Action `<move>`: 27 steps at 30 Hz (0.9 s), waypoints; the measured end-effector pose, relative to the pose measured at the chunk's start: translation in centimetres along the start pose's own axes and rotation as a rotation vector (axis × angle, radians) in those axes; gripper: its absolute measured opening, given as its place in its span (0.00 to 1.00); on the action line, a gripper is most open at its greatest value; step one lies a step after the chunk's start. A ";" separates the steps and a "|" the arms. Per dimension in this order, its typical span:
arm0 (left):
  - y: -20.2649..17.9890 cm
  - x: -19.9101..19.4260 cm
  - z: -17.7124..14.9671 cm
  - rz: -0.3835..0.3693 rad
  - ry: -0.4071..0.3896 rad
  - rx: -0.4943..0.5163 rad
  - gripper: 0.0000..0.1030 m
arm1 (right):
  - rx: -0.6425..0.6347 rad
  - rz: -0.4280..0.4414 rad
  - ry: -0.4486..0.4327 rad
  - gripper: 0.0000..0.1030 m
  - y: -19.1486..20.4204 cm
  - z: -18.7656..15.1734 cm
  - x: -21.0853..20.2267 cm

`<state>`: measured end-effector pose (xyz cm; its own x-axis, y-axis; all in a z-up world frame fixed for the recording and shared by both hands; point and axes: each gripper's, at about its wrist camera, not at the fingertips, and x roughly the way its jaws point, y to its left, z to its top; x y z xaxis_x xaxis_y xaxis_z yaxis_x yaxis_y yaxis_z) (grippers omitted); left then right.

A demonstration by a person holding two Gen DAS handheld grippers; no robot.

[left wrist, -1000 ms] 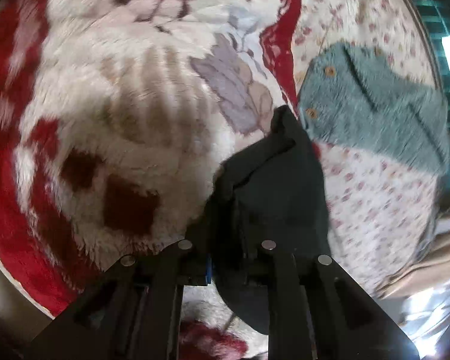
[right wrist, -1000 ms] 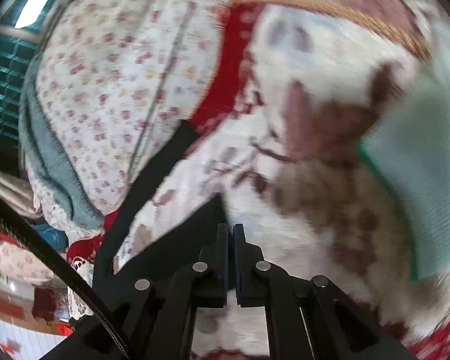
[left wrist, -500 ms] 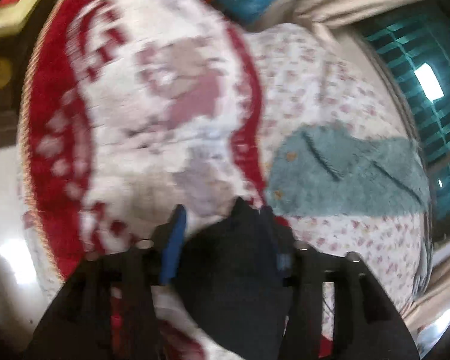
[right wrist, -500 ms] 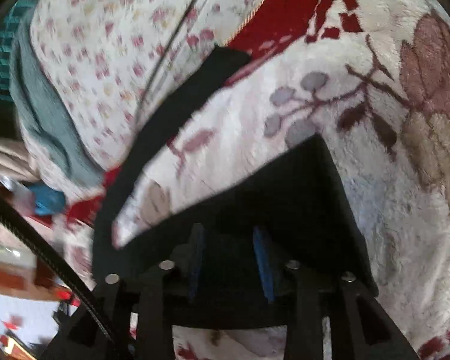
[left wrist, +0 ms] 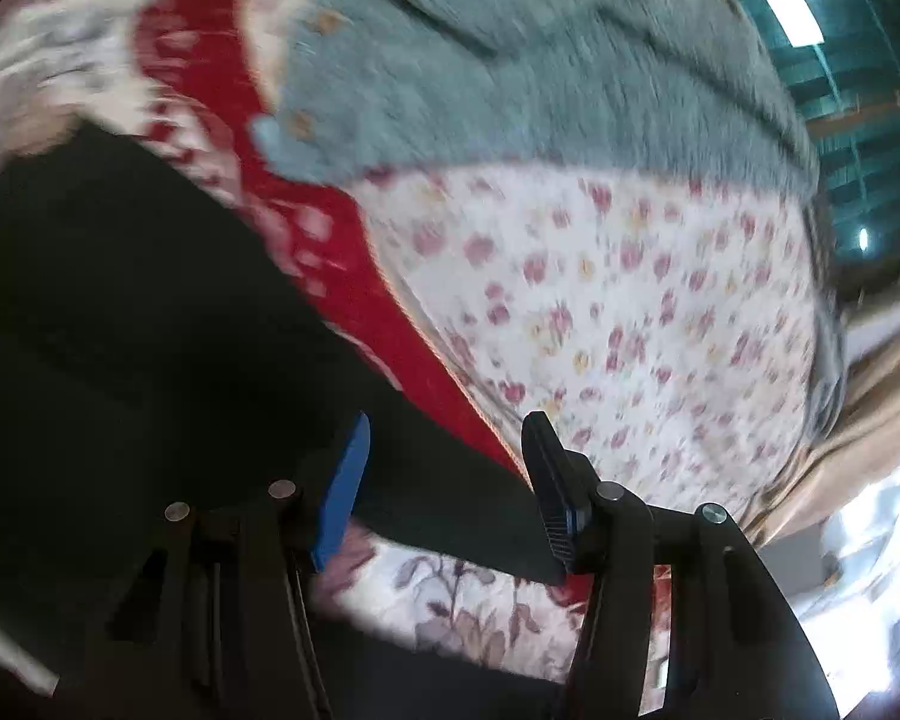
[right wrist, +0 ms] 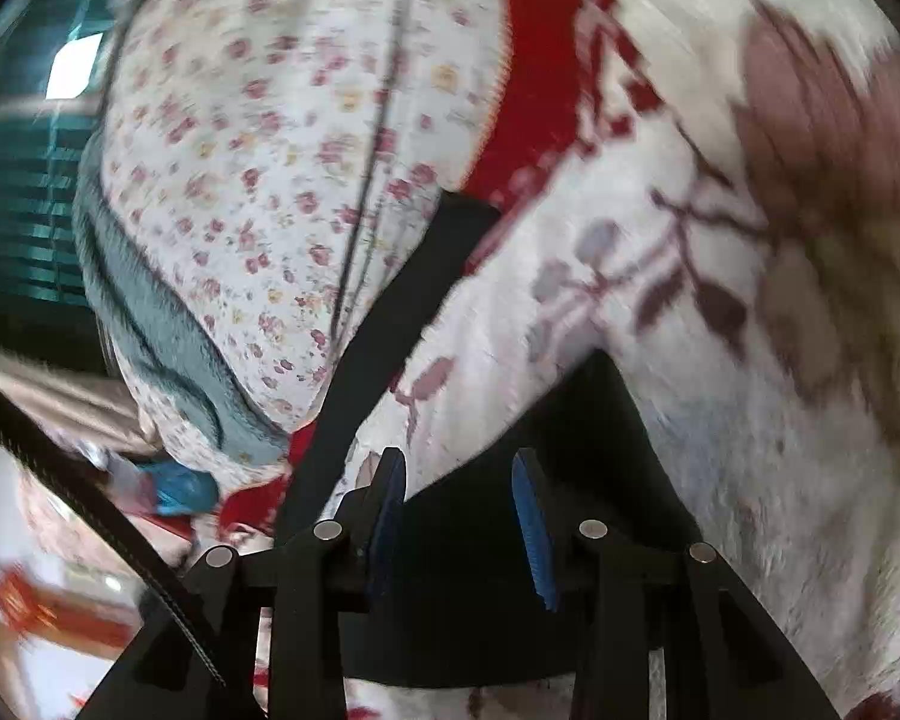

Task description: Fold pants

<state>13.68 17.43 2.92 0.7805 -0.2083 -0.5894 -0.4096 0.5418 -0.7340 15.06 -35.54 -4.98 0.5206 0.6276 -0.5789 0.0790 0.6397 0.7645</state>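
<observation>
1. Step in hand: release after a fold. Both grippers stand with jaws apart, having just been opening; dark cloth lies between the pads of each, but no pad presses on it.

2. Left gripper (left wrist: 444, 489): jaws apart. A tapering edge of the black pants (left wrist: 120, 312) runs between the blue pads toward 4 o'clock in the left wrist view; the bulk of the garment fills the view from 8 to 10 o'clock. The frame is motion-blurred, so contact with the left pad cannot be ruled out.

3. Right gripper (right wrist: 459, 519): jaws apart. A broad panel of the pants (right wrist: 570, 480) sits directly under and between the pads at 6 o'clock. A narrow strip, probably a leg seen edge-on, runs from the gripper toward 12 o'clock.

4. Location of the work: the pants lie on a plush red-and-white blanket (right wrist: 660, 138). A floral sheet (left wrist: 630, 300) lies at 3 o'clock in the left wrist view, with a teal fleece garment (left wrist: 510, 72) at 12 o'clock, apart from the pants.

5. Next move, as judged: withdraw both grippers clear without dragging cloth, then check that the layers lie flat and aligned. If a further fold is needed, re-grip at the outer edge of the folded stack.

6. Risk: a pad snagging the loose edge would undo the fold.
</observation>
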 end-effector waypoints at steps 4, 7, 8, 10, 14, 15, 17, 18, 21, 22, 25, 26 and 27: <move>-2.2 5.4 -3.5 0.151 0.028 0.336 0.50 | -0.094 -0.077 0.024 0.35 0.8 -0.4 0.9; -1.3 6.5 -4.1 0.191 0.106 0.316 0.50 | -0.146 -0.110 0.013 0.35 1.5 -0.6 1.4; -1.5 6.4 -3.8 0.177 0.096 0.317 0.50 | -0.150 -0.108 0.006 0.35 1.4 -0.6 1.4; -1.9 5.7 -3.5 0.190 0.042 0.336 0.50 | -0.164 -0.094 -0.009 0.35 1.7 -0.5 1.4; -2.3 6.4 -3.7 0.256 -0.004 0.395 0.50 | -0.295 -0.217 -0.058 0.36 3.9 1.8 2.0; -2.1 7.1 -3.8 0.258 0.017 0.384 0.50 | -0.333 -0.263 -0.046 0.36 5.0 3.3 2.7; -1.6 8.2 -3.7 0.246 0.086 0.347 0.50 | -0.401 -0.322 -0.032 0.43 7.2 6.5 4.4; -1.4 8.6 -3.8 0.237 0.115 0.332 0.50 | -0.423 -0.333 -0.015 0.46 8.0 8.7 5.8; -1.1 9.1 -3.9 0.241 0.143 0.324 0.50 | -0.432 -0.386 0.110 0.54 8.3 14.5 11.6; -1.1 9.0 -3.9 0.238 0.143 0.326 0.50 | -0.417 -0.423 0.153 0.54 8.0 15.8 13.4; -1.0 9.1 -3.9 0.239 0.141 0.320 0.50 | -0.363 -0.491 0.202 0.53 6.8 19.5 18.4; -1.0 9.1 -3.9 0.243 0.143 0.320 0.50 | -0.359 -0.509 0.219 0.53 6.4 20.4 19.9; -1.0 9.3 -4.0 0.251 0.144 0.320 0.50 | -0.353 -0.522 0.243 0.53 6.1 20.9 21.1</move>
<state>19.46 11.73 -3.19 0.5922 -0.1366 -0.7941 -0.3936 0.8109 -0.4330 44.25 -27.70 -6.62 0.2798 0.2523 -0.9263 -0.0356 0.9669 0.2526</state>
